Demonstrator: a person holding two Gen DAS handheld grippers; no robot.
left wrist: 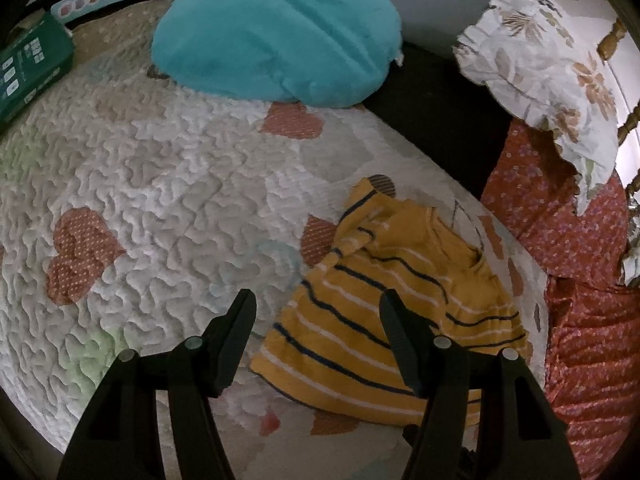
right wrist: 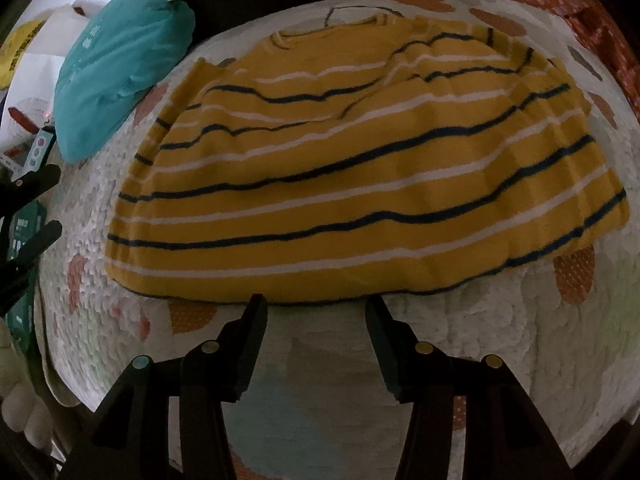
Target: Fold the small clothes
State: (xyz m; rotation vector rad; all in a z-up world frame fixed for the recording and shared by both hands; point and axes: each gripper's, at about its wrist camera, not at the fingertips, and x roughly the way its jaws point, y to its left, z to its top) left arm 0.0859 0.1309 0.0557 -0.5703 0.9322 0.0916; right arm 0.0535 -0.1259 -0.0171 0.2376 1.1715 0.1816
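A small yellow shirt point(left wrist: 384, 300) with navy and white stripes lies spread on a white quilt point(left wrist: 152, 184) printed with hearts. In the left wrist view my left gripper point(left wrist: 318, 300) is open above the shirt's near left corner, one finger over the fabric and the other over bare quilt. The right wrist view shows the same shirt point(right wrist: 344, 168) laid flat, hem nearest. My right gripper point(right wrist: 316, 302) is open just short of the hem's middle, with only quilt point(right wrist: 500, 340) between its fingers. At the left edge of that view the left gripper's fingers point(right wrist: 36, 184) show, dark.
A teal plush cushion point(left wrist: 276, 28) rests at the far side of the quilt, also in the right wrist view as a teal cushion point(right wrist: 120, 68). A green box point(left wrist: 28, 64) lies far left. A floral pillow point(left wrist: 552, 68) and red floral bedding point(left wrist: 580, 280) fill the right.
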